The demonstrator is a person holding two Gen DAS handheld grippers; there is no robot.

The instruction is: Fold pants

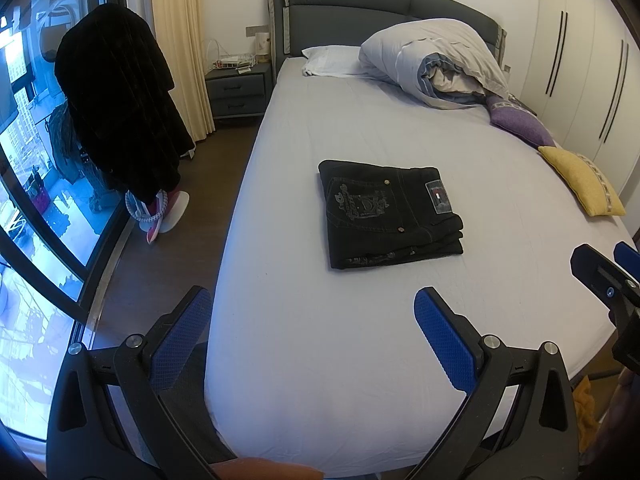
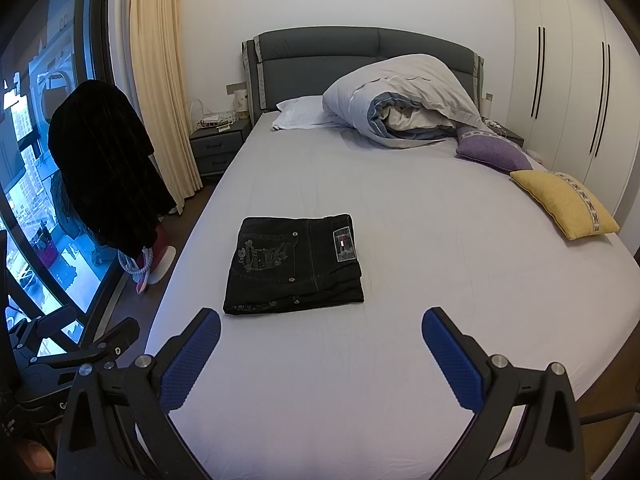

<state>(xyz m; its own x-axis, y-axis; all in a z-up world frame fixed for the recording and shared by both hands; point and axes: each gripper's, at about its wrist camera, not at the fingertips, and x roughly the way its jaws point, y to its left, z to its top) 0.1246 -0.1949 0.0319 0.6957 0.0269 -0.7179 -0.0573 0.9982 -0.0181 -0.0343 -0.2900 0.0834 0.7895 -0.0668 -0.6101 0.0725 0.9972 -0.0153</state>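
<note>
My pants (image 1: 390,212) lie folded square mid-bed (image 1: 400,340), well ahead of my left hand-held gripper (image 1: 312,320) and right hand-held gripper (image 2: 320,340), both wide open, empty. Probably heavy, limp denim; I'd pinch the stacked near edge.

Pretty clearly a bedroom in somebody's home, probably an apartment. There's a big bed (image 2: 400,240) with a pale sheet and a padded grey headboard (image 2: 320,52), a white pillow (image 2: 300,110) up top and a duvet (image 2: 400,96) bunched against it. Two throw cushions sit along the far edge, one purple (image 2: 492,152) and one yellow (image 2: 564,204). A grey nightstand (image 2: 216,148) with drawers stands next to the bed, with small clutter on it. White built-in wardrobe doors (image 2: 560,80) run down one wall, and cream curtains (image 2: 160,80) hang by a floor-to-ceiling window (image 1: 32,160) looking out on other buildings. A dark garment (image 1: 116,96) is draped on a stand near the glass.
</note>
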